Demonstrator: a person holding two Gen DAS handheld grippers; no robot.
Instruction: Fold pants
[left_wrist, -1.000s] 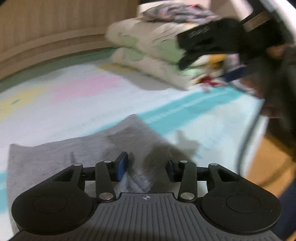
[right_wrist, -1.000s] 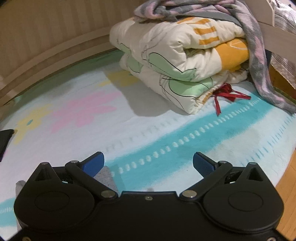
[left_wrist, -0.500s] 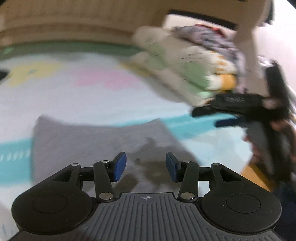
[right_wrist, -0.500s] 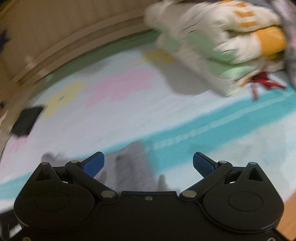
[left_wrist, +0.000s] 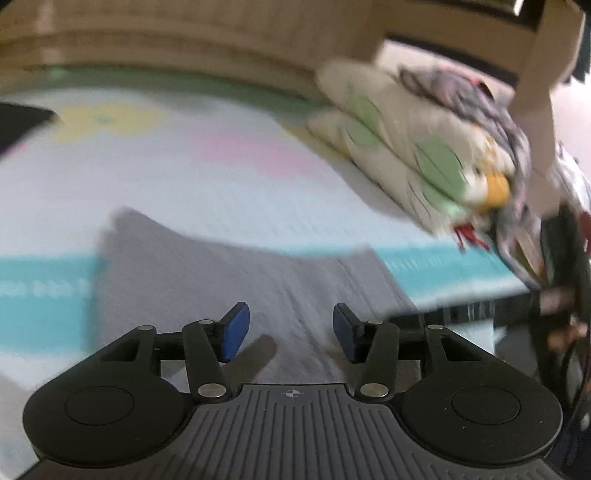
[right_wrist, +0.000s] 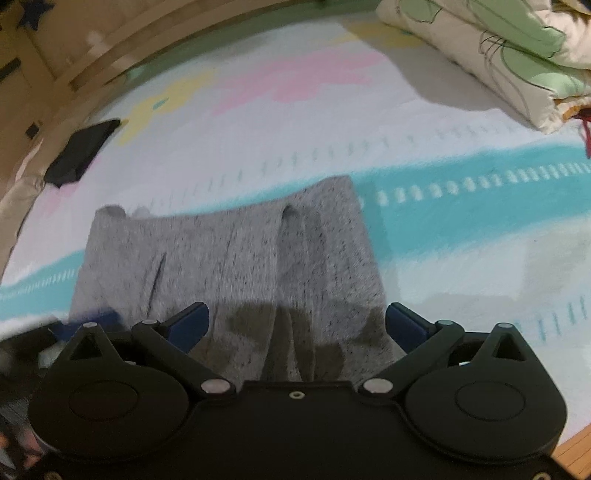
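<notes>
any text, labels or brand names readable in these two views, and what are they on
None can be read in either view.
The gray pants show no tag or print.
The folded quilt bears only drawings, no letters.
The left gripper body carries a small crosshair mark, no words.
The dark flat object on the mat is too blurred to tell.

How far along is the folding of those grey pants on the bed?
Seemingly close to done: the grey pants lie as a compact folded rectangle on the pastel blanket. Nothing is in hand: the left gripper has just been opening its jaws with nothing between them, and the right gripper is open above the fabric. Perhaps one last fold remains.
</notes>
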